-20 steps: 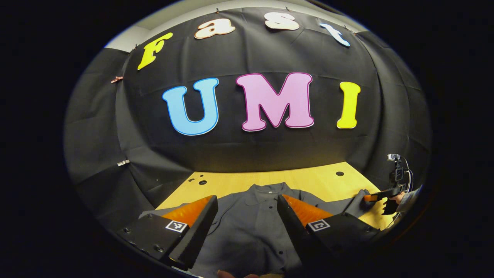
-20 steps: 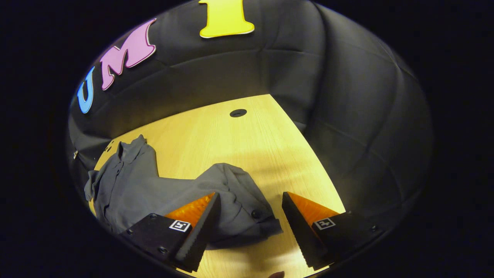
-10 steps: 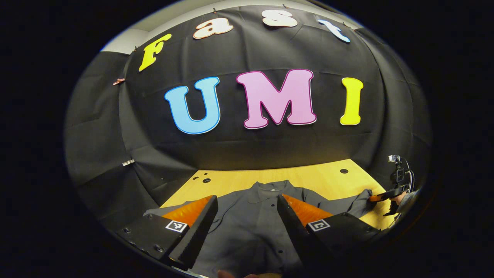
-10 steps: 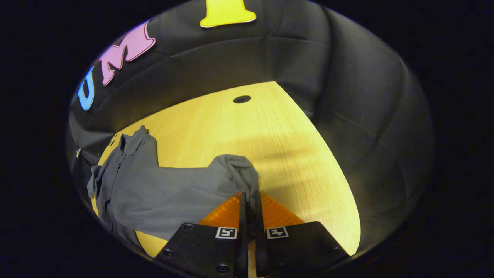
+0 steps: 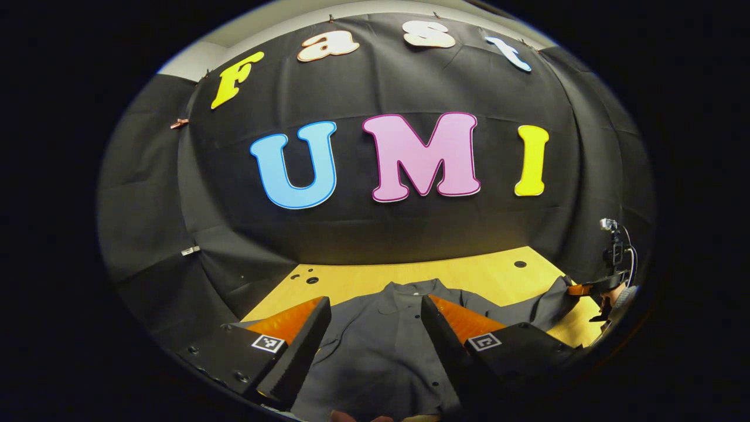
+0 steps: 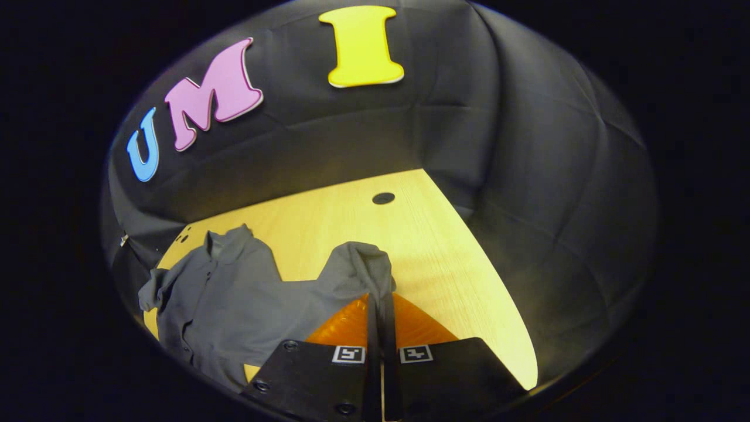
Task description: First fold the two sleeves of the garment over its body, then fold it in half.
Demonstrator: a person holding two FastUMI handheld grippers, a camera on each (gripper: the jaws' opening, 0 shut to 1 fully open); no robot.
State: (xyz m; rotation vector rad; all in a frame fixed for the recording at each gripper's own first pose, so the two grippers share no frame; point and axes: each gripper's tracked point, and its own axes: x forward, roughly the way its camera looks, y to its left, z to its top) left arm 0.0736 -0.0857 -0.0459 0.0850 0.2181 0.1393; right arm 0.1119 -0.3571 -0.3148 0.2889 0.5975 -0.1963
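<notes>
A dark grey button-up shirt (image 5: 381, 346) lies flat on the wooden table (image 5: 469, 272), collar toward the back wall. My left gripper (image 5: 375, 316) hovers open above the shirt's chest, nothing between its fingers. My right gripper (image 6: 379, 305) is shut on the end of the shirt's right sleeve (image 6: 357, 266), which is lifted off the table and bunched at the fingertips. In the left gripper view that sleeve (image 5: 548, 305) rises toward the right gripper (image 5: 580, 289) at the far right. The shirt's body (image 6: 222, 293) spreads at the left of the right gripper view.
The table has round holes at the back right (image 6: 383, 198) and back left (image 5: 312, 280). Black cloth walls close it in at the back and on both sides. A hand in a grey sleeve (image 5: 621, 299) holds the right gripper.
My right gripper closed on the sleeve end, then raised it off the table. The left gripper stayed open over the shirt, almost still.
</notes>
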